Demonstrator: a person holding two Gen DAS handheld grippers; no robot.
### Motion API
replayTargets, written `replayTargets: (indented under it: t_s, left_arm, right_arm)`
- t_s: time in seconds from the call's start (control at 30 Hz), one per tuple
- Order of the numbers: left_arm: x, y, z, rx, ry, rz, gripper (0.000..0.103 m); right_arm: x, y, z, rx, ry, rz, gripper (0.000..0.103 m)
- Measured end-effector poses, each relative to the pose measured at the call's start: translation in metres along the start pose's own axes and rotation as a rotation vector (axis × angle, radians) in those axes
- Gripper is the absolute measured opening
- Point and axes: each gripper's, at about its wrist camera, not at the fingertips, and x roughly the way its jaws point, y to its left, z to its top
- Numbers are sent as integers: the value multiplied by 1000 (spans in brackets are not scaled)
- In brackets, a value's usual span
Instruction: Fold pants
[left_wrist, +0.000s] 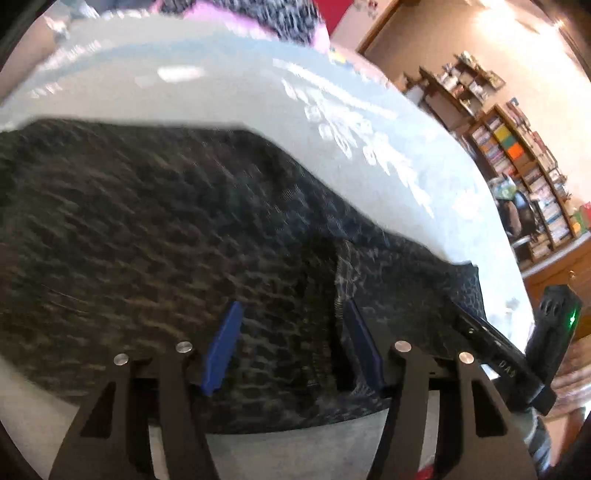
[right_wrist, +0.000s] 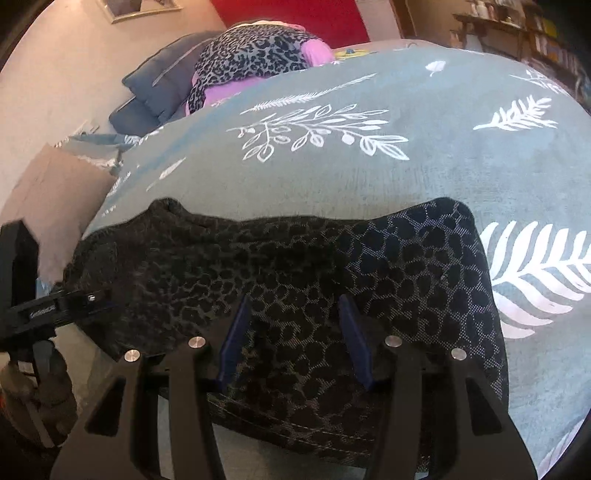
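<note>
Dark pants (right_wrist: 295, 266) with a black pebble pattern lie flat across a grey-green bedspread (right_wrist: 369, 173) with white leaf prints. In the right wrist view my right gripper (right_wrist: 295, 306) is open, its blue pads (right_wrist: 354, 339) spread just over the near edge of the pants. My left gripper shows at the far left (right_wrist: 74, 299) over the pants' other end. In the blurred left wrist view my left gripper (left_wrist: 291, 314) is open over the pants (left_wrist: 166, 229), near a seam. The right gripper (left_wrist: 491, 332) shows at the right edge.
A leopard-print and pink clothes heap (right_wrist: 255, 62) and a dark blue pillow (right_wrist: 159, 92) lie at the bed's far end. A cardboard box (right_wrist: 48, 192) stands left of the bed. Bookshelves (left_wrist: 524, 162) fill the wall to the right.
</note>
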Motion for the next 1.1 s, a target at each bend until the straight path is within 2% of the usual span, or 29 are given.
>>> replayTargets:
  t_s: [0.07,0.17,0.37,0.4,0.47,0.53,0.73,0.9,0.97,1.0,1.07,1.1]
  left_arm:
    - [-18,9,4,-21,-53,39,59]
    - [-43,38,2,-102,-86,51,59]
    - [-93,115,-15,-374,-144,87,60]
    - [-101,126,-19,-416,-168,100,62]
    - [-111,142,-21,-454,-201,117,81]
    - [-116,157,-22,-491,-219,121,81]
    - [-106,187,-19,-618,-202,-15,81]
    - [-95,199,-15,-687,-211,-49,81]
    - [-98,201,-12,-690,-224,-56,75]
    - [-99,201,-10,-672,-225,-39,67]
    - [-101,200,-4,-619,-221,-18,33]
    - [-103,197,-1,-578,-223,-18,31]
  right_arm:
    - [-4,4,2,4,-12,8,51]
    - [-7,14,5,-12,-16,13,51]
    - [0,31,3,-34,5,12,51]
    - [1,32,3,-35,8,13,51]
    - [3,38,3,-45,13,13,51]
    - [4,45,3,-60,16,15,51]
    - [7,61,1,-95,25,9,51]
    - [13,61,-1,-71,47,9,51]
    - [15,63,-2,-74,49,4,51]
    - [15,64,-3,-76,49,3,51]
    - [17,66,-4,-77,52,2,51]
    - [18,67,-4,-77,55,1,51]
